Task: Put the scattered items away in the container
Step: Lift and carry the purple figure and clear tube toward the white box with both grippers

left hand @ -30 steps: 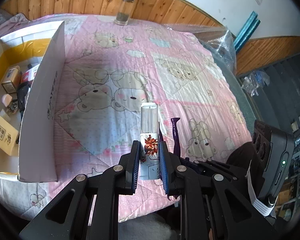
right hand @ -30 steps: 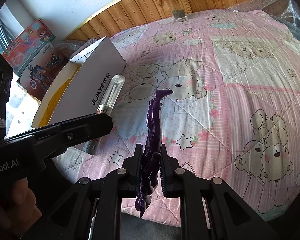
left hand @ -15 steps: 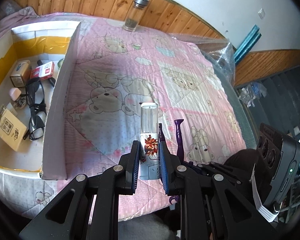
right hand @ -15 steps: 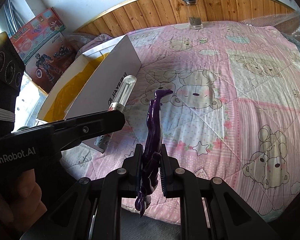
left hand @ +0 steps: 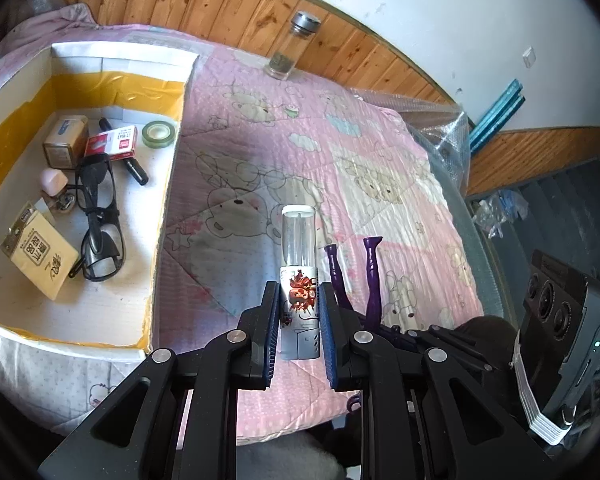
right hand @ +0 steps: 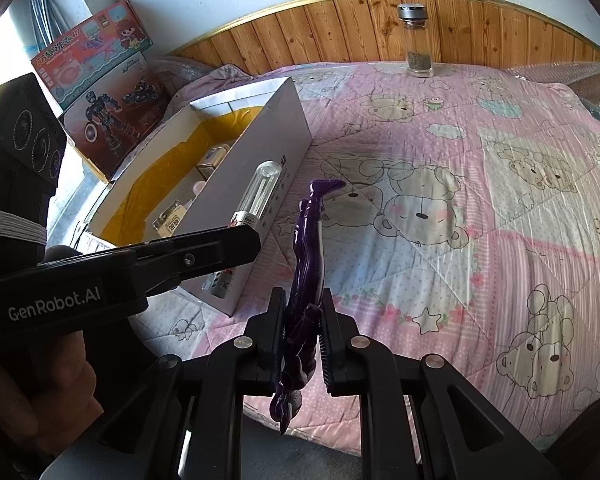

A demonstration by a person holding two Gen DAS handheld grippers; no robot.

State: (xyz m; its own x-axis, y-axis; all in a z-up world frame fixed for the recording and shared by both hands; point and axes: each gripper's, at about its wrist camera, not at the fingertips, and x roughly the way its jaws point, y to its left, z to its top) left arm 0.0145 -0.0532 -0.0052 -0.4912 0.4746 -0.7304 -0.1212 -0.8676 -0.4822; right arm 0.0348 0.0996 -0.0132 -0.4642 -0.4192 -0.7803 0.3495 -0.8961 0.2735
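The box [left hand: 168, 184] at the bed's left edge already held glasses [left hand: 98, 216] and small packets. The left tool [left hand: 299, 336] clamped a clear tube [left hand: 299, 264] and the right tool [right hand: 303, 340] a purple figure [right hand: 310, 248], both above the quilt [right hand: 460, 240] beside the box, undelivered; a glass jar [left hand: 290, 48] stood at the far edge

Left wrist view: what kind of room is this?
Most likely a bedroom at home: the work surface is a bed under a pink teddy-bear quilt, set against wood wall panelling, with boxed toys stacked beside it.
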